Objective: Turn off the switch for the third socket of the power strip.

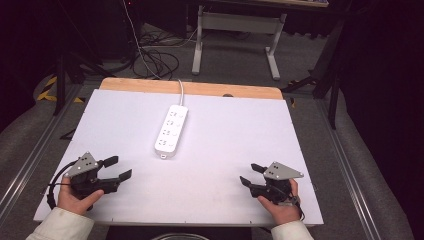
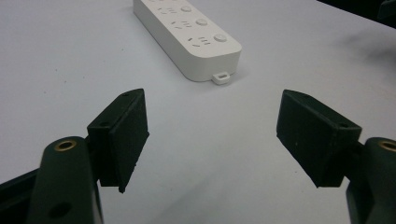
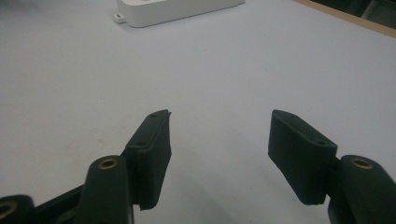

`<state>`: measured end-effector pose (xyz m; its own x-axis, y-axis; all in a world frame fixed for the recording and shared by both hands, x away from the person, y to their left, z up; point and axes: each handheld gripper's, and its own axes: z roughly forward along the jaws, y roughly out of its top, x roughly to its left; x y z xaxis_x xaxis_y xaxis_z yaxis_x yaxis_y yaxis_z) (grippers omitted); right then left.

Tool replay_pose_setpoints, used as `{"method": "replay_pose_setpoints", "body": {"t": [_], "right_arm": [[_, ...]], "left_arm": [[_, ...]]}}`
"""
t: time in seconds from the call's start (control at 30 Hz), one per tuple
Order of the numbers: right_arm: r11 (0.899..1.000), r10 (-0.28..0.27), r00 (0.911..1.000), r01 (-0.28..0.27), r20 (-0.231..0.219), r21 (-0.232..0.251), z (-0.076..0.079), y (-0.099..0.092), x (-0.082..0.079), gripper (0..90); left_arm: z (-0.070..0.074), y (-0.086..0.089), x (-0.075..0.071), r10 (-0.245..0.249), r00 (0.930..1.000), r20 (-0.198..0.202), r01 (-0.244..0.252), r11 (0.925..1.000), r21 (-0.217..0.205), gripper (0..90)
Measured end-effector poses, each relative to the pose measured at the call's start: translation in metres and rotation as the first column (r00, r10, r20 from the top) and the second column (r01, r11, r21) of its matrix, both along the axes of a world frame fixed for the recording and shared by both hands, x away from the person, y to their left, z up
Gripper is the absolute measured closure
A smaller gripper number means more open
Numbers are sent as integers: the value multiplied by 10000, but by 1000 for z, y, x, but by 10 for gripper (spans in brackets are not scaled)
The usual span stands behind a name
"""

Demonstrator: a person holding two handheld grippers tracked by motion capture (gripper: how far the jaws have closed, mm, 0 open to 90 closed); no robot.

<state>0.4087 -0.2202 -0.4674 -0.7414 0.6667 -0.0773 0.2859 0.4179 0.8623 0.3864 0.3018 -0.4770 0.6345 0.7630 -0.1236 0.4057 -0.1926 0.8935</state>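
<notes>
Flanking power strip (image 1: 171,131), grippers agape

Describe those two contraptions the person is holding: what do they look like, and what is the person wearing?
Each hand grips a black tool: the left gripper and the right gripper. Both end in two blocky black jaws with ribbed inner pads and brass-coloured screw holes behind them. A grey three-cornered plate tops each, and a black cable loops from the left one. The sleeves are cream-coloured.

Evenly and brightly lit across the white desk (image 1: 225,150), dark beyond its edges. Soft, faint shadows only. Slightly grainy overall; blurred at close range along the black jaws.
</notes>
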Motion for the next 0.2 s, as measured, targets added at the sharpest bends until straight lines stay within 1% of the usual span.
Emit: {"method": "replay_pose_setpoints", "body": {"t": [0.07, 0.1, 0.13, 0.17, 0.2], "right_arm": [[10000, -1, 10000, 1, -7, 4, 0, 0, 0, 399], [10000, -9, 10000, 9, -20, -15, 0, 0, 0, 399], [10000, -9, 10000, 9, -20, -15, 0, 0, 0, 399], [10000, -4, 10000, 4, -8, -20, 0, 0, 0, 399], [10000, -14, 10000, 14, -10, -19, 0, 0, 0, 399]], "left_arm": [[0, 0, 0, 44, 10000, 49, -45, 9999, 94, 256], [0, 0, -1, 89, 9999, 54, -89, 10000, 18, 255], [0, 0, 0, 106, 9999, 120, -106, 9999, 30, 255], [0, 0, -1, 97, 9999, 27, -97, 9999, -115, 252], [1, 0, -1, 101, 9999, 11, -101, 9999, -103, 248]]}}
